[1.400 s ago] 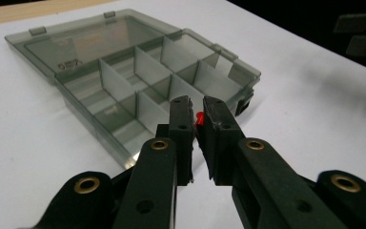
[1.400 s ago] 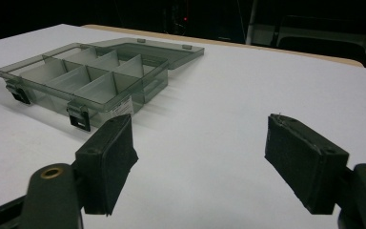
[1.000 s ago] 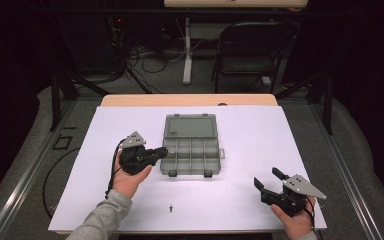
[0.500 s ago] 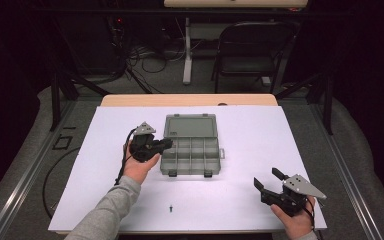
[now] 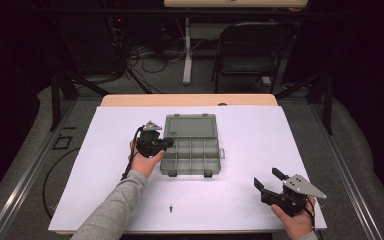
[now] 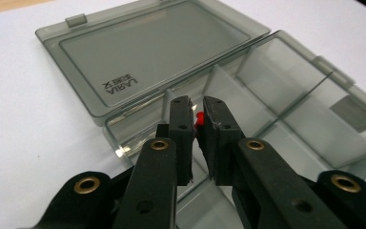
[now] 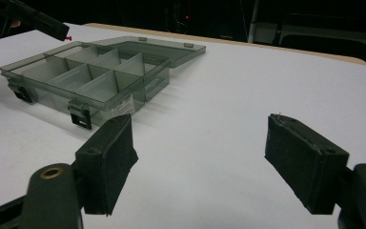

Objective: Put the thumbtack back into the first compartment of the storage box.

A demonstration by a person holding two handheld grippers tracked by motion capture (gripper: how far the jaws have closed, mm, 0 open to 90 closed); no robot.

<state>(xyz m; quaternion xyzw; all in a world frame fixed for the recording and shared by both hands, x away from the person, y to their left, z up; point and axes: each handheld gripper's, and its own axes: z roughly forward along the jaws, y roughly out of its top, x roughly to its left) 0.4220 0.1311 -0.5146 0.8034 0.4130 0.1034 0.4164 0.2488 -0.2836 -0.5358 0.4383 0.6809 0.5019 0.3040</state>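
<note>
A clear grey compartment box (image 5: 190, 173) lies open mid-table, its lid (image 5: 190, 125) flat behind it. My left gripper (image 5: 170, 144) hovers over the box's left rear compartments, shut on a small red piece (image 6: 200, 117) pinched between the pads. In the left gripper view the tips (image 6: 197, 107) sit just above the box's near wall (image 6: 138, 129), beside the lid (image 6: 152, 47). My right gripper (image 5: 267, 178) rests at the front right, jaws wide open and nothing between them (image 7: 214, 143). From there the box (image 7: 109, 102) and the red piece (image 7: 68, 38) show at the left.
A white sheet (image 5: 280, 140) covers the table, its wooden edge (image 5: 190, 100) at the back. A tiny dark piece (image 5: 171, 208) lies on the sheet near the front, below the box. A chair (image 5: 250, 50) and cables stand behind the table.
My left hand has moved away from me and to the right, bringing its tips from beside the box to over its left compartments. The right gripper has stayed put.
</note>
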